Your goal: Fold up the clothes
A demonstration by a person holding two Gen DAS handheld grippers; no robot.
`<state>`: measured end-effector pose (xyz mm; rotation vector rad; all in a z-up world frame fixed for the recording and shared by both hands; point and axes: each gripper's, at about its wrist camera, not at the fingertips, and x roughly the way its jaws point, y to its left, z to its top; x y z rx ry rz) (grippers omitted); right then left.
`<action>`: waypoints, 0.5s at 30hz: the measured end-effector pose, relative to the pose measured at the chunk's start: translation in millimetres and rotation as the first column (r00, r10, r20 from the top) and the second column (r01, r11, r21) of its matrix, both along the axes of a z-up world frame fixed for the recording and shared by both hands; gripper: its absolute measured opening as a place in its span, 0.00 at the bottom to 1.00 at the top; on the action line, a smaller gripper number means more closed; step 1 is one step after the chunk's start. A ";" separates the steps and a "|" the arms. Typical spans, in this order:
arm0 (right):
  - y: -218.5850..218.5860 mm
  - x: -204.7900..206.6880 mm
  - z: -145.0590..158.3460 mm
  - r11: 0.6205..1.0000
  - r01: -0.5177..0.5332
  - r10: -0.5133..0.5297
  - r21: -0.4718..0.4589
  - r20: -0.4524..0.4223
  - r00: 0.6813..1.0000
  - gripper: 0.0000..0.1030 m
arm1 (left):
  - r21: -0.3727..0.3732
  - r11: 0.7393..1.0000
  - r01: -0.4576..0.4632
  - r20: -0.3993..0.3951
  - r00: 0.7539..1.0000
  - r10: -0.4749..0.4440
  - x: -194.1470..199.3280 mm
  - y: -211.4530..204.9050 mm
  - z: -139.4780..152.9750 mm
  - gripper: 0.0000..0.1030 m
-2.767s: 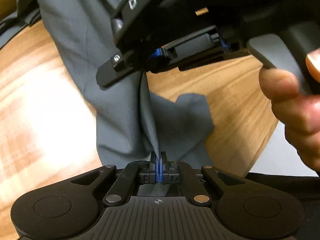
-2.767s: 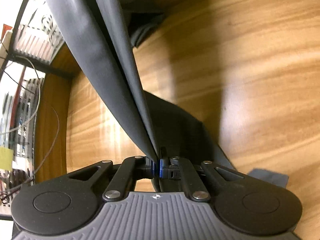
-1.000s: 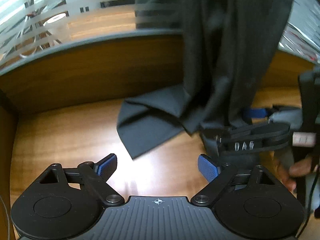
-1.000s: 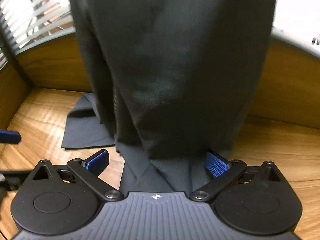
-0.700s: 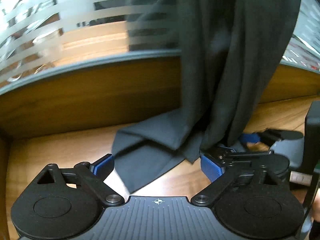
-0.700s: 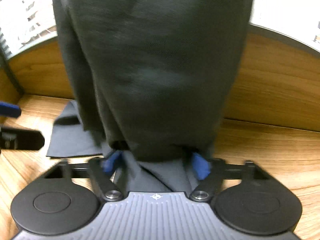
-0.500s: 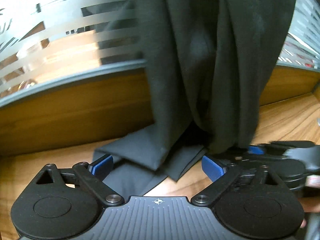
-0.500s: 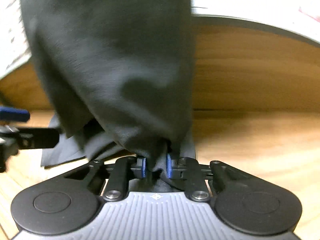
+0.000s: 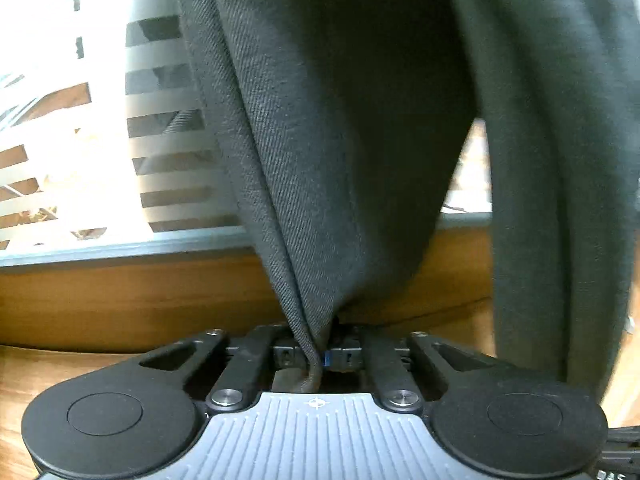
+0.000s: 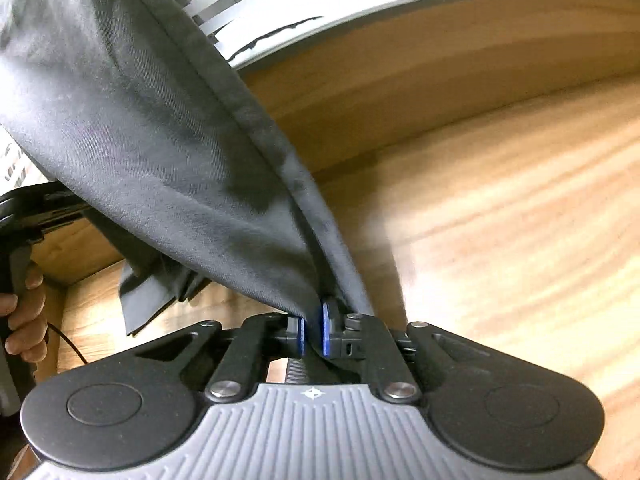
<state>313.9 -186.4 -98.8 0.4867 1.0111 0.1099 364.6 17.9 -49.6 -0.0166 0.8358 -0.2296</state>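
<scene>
My left hand-held gripper is clamped fully shut on a bunched edge of the dark grey garment, the cloth squeezed to a thin cord between the blue pads. My right hand-held gripper has its jaws closing on another gathered edge of the same garment; the fabric already sits between the blue pads and is pinched there.

I judge I hold it at two points so the cloth hangs under its own weight and pulls flat, which should give me a straight edge to lay down and fold over (two grips also stop it twisting). The hold is at the very edge, so little cloth sits behind the pads, and a slip is possible if I tug hard.

From the left grip the garment rises steeply, almost straight up the view, spreading into broad folds. In the right wrist view it runs up and to the left, with a stitched seam along that line; so the long axis runs from the grips away and upward, not along the table. One loose corner trails down onto the wood at the left, near my left hand on its handle. Most of the garment is off the table, between me and the low wooden wall at the back.
</scene>
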 end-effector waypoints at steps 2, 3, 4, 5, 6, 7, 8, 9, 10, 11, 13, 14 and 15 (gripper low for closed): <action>0.5 -7.9 -0.4 1.000 0.024 -0.024 0.019 -0.014 1.000 0.07 | 0.021 0.999 0.044 0.017 0.999 -0.044 -18.1 -8.5 7.9 0.06; 0.0 -12.0 -0.9 0.999 0.040 -0.040 0.036 -0.024 0.999 0.07 | 0.024 0.997 0.068 0.026 0.997 -0.069 -28.1 -13.0 12.6 0.06; -1.4 -16.2 -1.5 0.997 0.060 -0.058 0.054 -0.033 0.998 0.07 | 0.026 0.996 0.088 0.035 0.995 -0.089 -37.1 -17.5 17.1 0.06; -3.0 -20.4 -2.0 0.994 0.079 -0.076 0.071 -0.043 0.996 0.07 | 0.030 0.994 0.104 0.048 0.993 -0.105 -46.2 -22.0 21.9 0.06; -5.0 -24.5 -2.4 0.991 0.098 -0.094 0.088 -0.050 0.994 0.07 | 0.040 0.992 0.121 0.069 0.990 -0.124 -57.1 -27.7 27.6 0.06; -6.8 -29.6 -2.2 0.989 0.114 -0.110 0.089 -0.052 0.993 0.07 | 0.054 0.989 0.139 0.094 0.985 -0.144 -68.8 -33.8 33.6 0.06; -8.5 -35.0 -1.7 0.988 0.129 -0.125 0.085 -0.051 0.991 0.07 | 0.068 0.986 0.154 0.115 0.980 -0.162 -79.1 -39.3 38.7 0.06; -10.2 -40.4 -1.2 0.986 0.145 -0.141 0.081 -0.050 0.989 0.07 | 0.081 0.982 0.169 0.135 0.975 -0.178 -90.4 -45.0 43.8 0.06; -12.6 -45.8 -1.6 0.984 0.160 -0.156 0.082 -0.053 0.986 0.07 | 0.085 0.980 0.180 0.145 0.971 -0.190 -99.3 -48.8 47.7 0.06; -15.6 -51.1 -2.6 0.980 0.176 -0.171 0.089 -0.060 0.983 0.07 | 0.086 0.978 0.189 0.152 0.968 -0.201 -107.0 -51.7 51.0 0.06; -21.5 -61.2 -3.0 0.974 0.203 -0.197 0.097 -0.069 0.978 0.07 | 0.091 0.973 0.213 0.167 0.960 -0.225 -119.9 -56.3 56.9 0.05; -24.2 -65.8 -1.7 0.972 0.213 -0.207 0.098 -0.068 0.976 0.07 | 0.100 0.970 0.223 0.181 0.954 -0.238 -127.5 -59.4 59.6 0.05; -27.0 -70.5 -0.2 0.970 0.223 -0.217 0.099 -0.065 0.974 0.07 | 0.107 0.967 0.232 0.192 0.949 -0.249 -136.9 -62.5 63.9 0.06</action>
